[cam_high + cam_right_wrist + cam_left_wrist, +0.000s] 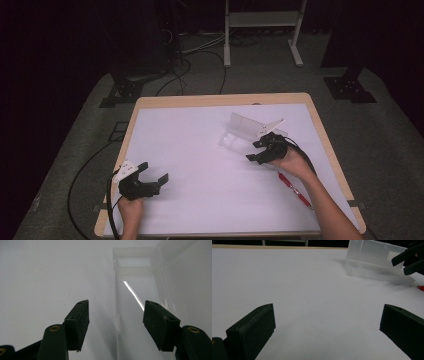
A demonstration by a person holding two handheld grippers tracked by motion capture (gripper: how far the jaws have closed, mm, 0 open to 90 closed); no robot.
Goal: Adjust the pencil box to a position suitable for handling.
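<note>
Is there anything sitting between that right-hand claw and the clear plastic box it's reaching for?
Nothing visible stands in the way. The right gripper hangs just over the near edge of the clear box, its jaws apart with nothing between them. The red pen lies behind that hand, off to the side.

An open plastic case [243, 131] lies on the tabletop [200, 150], right of centre, lid raised behind its tray. Your right claw [256, 151] hangs just before it; a pen [295, 190] lies nearer you; your left claw [156, 172] sits well apart, front left.
</note>
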